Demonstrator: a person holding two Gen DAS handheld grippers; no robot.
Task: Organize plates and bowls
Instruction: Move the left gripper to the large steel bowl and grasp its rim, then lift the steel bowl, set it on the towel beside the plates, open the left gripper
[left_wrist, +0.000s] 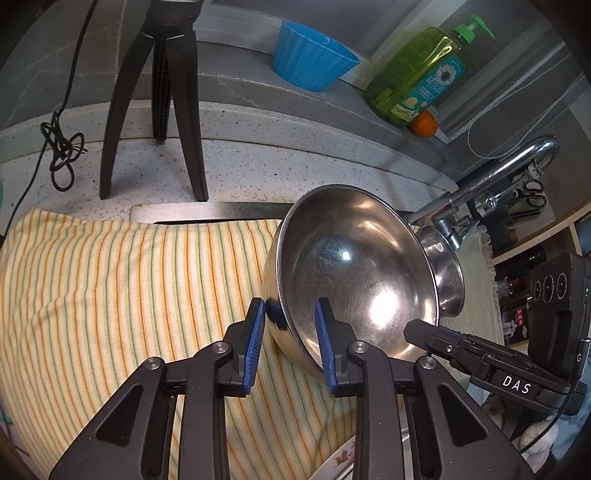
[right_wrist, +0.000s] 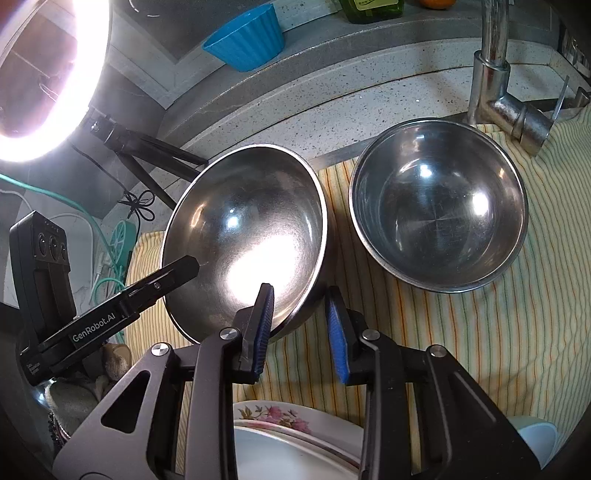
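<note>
While both grippers straddle the rim of the nearer steel bowl (left_wrist: 354, 273), I cannot say from either camera that the pads actually touch metal. My left gripper (left_wrist: 290, 347) has one blue pad outside the wall and one inside, with a visible gap on each side of the rim, so it reads as parted around the rim rather than clamped. My right gripper (right_wrist: 301, 328) does the same on the opposite side of the rim: its left pad sits inside the bowl, its right pad outside, jaws apart.

That bowl is tilted, its mouth turned toward the cameras, its underside against the striped cloth (left_wrist: 122, 288) that covers the counter here. A second steel bowl (right_wrist: 439, 206) sits upright on the cloth just beside it, near the base of the faucet (right_wrist: 495, 74); in the left view it is mostly hidden behind the tilted one.

Glare from the ring light (right_wrist: 55, 92) washes out the tilted bowl's bottom in the right view. Floral plates (right_wrist: 291, 435) are stacked at the near edge, cut off by the frame and by my gripper body. A blue ribbed tub (left_wrist: 312, 55) and a green soap bottle (left_wrist: 417, 77) stand on the back ledge.
</note>
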